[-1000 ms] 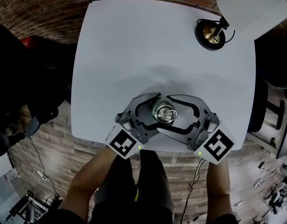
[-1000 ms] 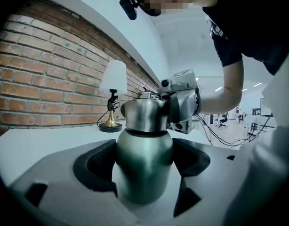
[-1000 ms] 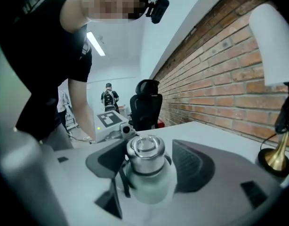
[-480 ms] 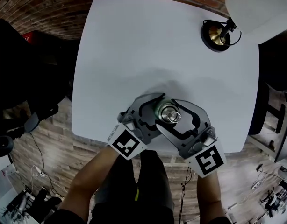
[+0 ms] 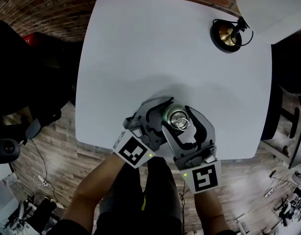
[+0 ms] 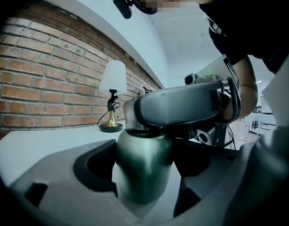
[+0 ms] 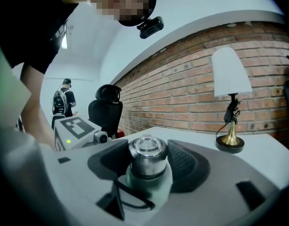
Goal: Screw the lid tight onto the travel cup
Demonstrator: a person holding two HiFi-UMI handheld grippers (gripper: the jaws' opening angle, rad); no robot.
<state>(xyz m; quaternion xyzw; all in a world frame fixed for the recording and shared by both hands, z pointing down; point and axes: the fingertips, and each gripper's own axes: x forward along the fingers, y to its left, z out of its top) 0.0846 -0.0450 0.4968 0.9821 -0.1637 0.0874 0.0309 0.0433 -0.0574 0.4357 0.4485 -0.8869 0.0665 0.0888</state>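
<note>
Metal travel cup pinched in left gripper; right gripper, angled in, jaws just closed on lid

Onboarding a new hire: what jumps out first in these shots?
Both claws meet on one cup at the table's near edge. The left claw clamps its body, and the right claw, whose jaws have just been closing, grips the lid between them. A lamp stands alone at the far right corner.
</note>
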